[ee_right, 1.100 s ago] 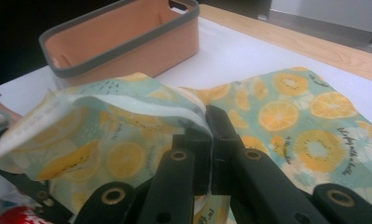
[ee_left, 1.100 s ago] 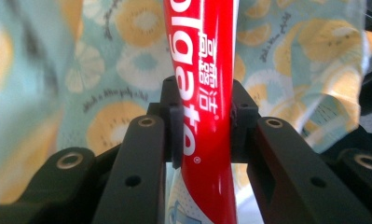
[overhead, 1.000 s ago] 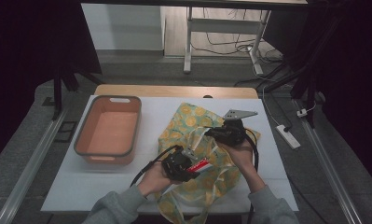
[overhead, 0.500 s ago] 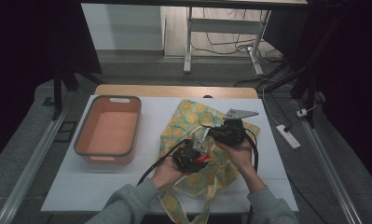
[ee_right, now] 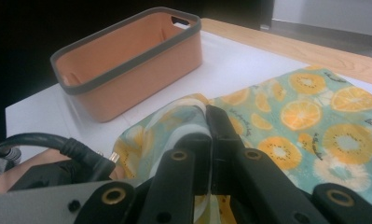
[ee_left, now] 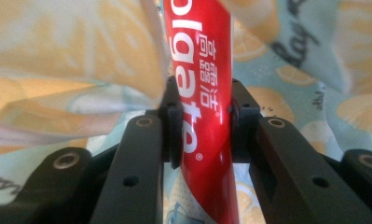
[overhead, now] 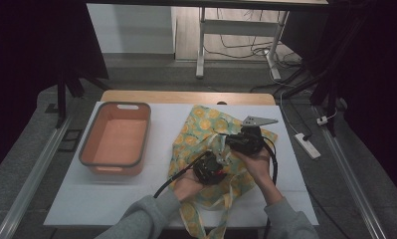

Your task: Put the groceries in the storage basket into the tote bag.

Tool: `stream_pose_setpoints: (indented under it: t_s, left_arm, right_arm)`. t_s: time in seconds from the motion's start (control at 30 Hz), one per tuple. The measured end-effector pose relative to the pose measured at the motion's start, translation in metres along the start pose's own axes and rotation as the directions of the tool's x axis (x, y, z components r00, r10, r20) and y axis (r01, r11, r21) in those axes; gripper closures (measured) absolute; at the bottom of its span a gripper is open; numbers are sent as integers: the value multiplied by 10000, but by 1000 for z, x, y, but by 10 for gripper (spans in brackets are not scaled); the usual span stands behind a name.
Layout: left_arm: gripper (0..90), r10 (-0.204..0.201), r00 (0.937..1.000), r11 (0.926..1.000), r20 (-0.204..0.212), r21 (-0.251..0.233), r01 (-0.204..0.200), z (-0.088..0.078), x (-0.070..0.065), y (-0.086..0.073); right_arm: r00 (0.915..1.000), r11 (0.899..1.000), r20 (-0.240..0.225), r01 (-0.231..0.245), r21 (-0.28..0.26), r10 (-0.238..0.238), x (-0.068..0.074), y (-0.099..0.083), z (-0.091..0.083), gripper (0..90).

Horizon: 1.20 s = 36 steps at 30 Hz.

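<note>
Between left gripper (ee_left: 200, 128) jaws sits a red toothpaste tube (ee_left: 203, 93); right gripper (ee_right: 209, 140) jaws pinch fruit-print cloth (ee_right: 305, 116).

Both forearms, in grey sleeves, reach in from the bottom of the high view. The left hand (overhead: 186, 183) holds the left gripper (overhead: 212, 168), its 2 jaws clamped against something red. The right hand (overhead: 258, 162) holds the right gripper (overhead: 234, 142), jaws pinched together on thin cloth, close beside the left.
</note>
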<state>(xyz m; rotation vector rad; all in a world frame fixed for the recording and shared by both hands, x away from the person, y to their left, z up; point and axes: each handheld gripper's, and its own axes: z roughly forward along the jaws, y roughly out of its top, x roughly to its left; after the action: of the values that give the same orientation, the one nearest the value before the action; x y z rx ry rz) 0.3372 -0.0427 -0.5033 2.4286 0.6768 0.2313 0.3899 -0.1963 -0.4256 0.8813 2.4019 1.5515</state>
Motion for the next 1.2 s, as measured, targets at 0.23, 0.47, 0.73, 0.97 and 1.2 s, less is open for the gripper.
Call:
stream_pose_setpoints:
  t_s: [0.23,0.47,0.73,0.97,1.2]
  left_arm:
    - [517,-70,9995,9999,295,-118,73,-10,4,-2]
    - [404,11,9994,9979,336,-651,11,-41,5,-8]
    - [363,-334,9965,9881,770,-1475,445,-85,16,-31]
    - [360,-877,9934,9784,739,-1809,998,-113,25,-65]
    - [362,-1338,9895,9707,550,-1939,1420,-133,36,-102]
  right_arm:
    - [9997,9998,150,-203,71,202,-8,-4,-1,885]
    - [9994,9995,283,-186,245,179,-10,-7,2,885]
    - [9990,9990,349,-287,355,275,-13,-10,3,885]
    - [9998,9983,153,-112,569,103,-5,-12,6,885]
    - [10000,9966,-59,22,826,-17,8,-17,8,885]
